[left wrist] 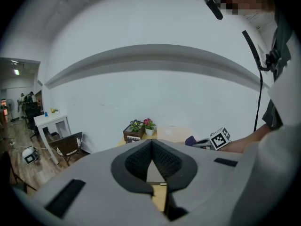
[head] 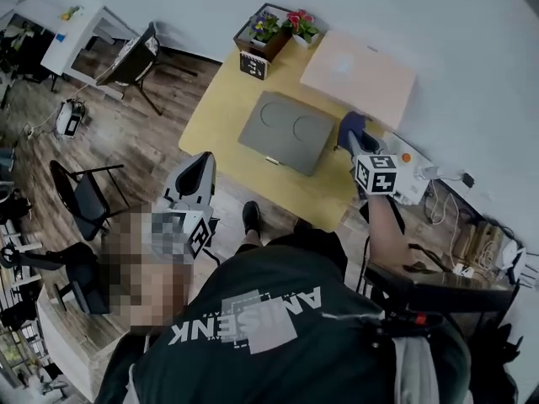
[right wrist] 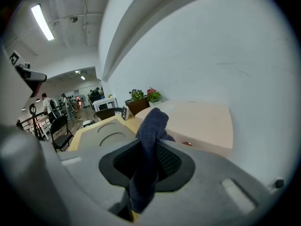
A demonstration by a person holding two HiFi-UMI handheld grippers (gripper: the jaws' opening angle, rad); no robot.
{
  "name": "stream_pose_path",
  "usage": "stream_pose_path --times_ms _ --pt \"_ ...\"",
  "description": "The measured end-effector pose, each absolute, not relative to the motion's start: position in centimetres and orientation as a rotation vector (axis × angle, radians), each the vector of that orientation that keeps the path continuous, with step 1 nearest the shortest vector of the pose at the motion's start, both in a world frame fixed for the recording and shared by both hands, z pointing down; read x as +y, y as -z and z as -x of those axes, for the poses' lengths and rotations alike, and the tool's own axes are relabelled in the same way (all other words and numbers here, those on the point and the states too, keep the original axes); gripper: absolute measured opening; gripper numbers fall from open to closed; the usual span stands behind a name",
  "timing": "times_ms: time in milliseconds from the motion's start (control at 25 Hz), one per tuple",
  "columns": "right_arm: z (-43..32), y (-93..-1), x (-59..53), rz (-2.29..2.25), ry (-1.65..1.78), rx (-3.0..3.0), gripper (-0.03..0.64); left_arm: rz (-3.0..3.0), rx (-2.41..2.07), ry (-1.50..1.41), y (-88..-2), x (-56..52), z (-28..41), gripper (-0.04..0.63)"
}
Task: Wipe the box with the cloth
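A flat grey box (head: 286, 130) with two round marks lies in the middle of the yellow table (head: 221, 99); the right gripper view shows the grey box (right wrist: 104, 134) at the left. A pale pink box (head: 358, 69) lies behind it against the wall, and this pink box (right wrist: 202, 120) fills the right side of the right gripper view. My right gripper (head: 352, 144) is shut on a dark blue cloth (right wrist: 149, 142), held above the table between the two boxes. The cloth (head: 351, 126) sticks out past the jaws. My left gripper (head: 195, 182) hangs shut and empty off the table's left side.
A wooden planter with flowers (head: 271, 30) and a marker card (head: 253, 65) stand at the table's far corner. A white device with an orange button (head: 410, 165) sits at the right edge. Chairs (head: 84, 199) and a white desk (head: 80, 32) stand on the wooden floor to the left.
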State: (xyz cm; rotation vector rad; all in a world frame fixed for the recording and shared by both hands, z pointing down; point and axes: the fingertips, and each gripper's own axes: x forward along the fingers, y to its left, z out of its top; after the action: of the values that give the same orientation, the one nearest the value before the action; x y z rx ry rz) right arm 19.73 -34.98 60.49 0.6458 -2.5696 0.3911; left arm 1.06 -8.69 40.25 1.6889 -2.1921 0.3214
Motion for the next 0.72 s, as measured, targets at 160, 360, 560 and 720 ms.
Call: stream_pose_path --times_ms 160,360,560,720 --pt "-18.7 -63.6 -35.8 -0.626 -0.369 -2.511 0.072 -1.625 -2.233 -0.327 -40.4 -7.5 -0.5 0.000" --pt "-16.9 -66.0 -35.8 -0.588 -0.351 -2.467 0.072 -1.519 -2.280 -0.330 -40.7 -5.2 0.4 0.000" --pt "-15.8 -66.6 -34.7 -0.563 -0.273 -2.451 0.072 -1.478 -2.307 -0.318 -40.5 -4.0 1.3 0.000" --pt "-15.3 -66.8 -34.3 -0.551 -0.264 -2.464 0.072 -1.499 -2.292 -0.332 -40.8 -4.4 1.5 0.000"
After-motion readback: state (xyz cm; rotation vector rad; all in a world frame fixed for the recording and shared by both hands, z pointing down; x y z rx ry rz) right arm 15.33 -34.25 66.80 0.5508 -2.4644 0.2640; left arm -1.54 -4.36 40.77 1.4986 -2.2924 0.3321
